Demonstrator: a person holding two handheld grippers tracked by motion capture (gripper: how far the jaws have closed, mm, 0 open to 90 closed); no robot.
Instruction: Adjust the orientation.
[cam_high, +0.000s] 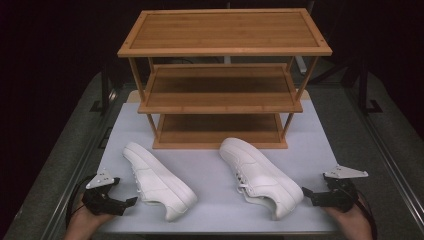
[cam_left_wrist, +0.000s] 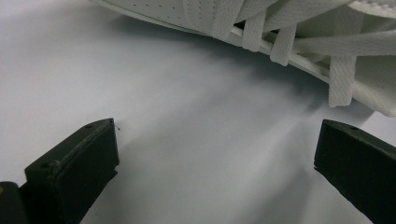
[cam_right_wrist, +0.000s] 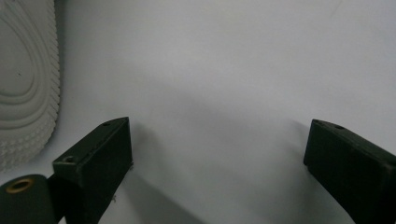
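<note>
Nearest the high camera, two hands enter from the bottom edge, each holding a tool. Left tool (cam_high: 131, 201): released, jaws spread wide and grasping nothing, resting low at the near left corner of the counter (cam_high: 215, 170), just beside the left shoe (cam_high: 157, 180). Right tool (cam_high: 305, 192): likewise released and empty, at the near right edge, just beside the heel of the right shoe (cam_high: 260, 175).

Both white lace-up shoes lie on the pale, matt counter top, well apart from each other, toes pointing away towards a three-tier wooden shoe rack (cam_high: 222, 75) that stands at the far side of the counter; its shelves are bare. Beyond the counter lies grey floor with dark stand legs, and the room behind is black.

Left gripper view: the left tool (cam_left_wrist: 215, 154) faces the laced flank of the left shoe (cam_left_wrist: 299, 28), whose flat white laces hang over the side; a soft shadow spreads on the counter beneath. Right gripper view: the right tool (cam_right_wrist: 219, 149) looks onto bare counter, with the ribbed, ringed outsole of the right shoe (cam_right_wrist: 25, 79) at the left margin, showing that this shoe lies tipped on its side.
</note>
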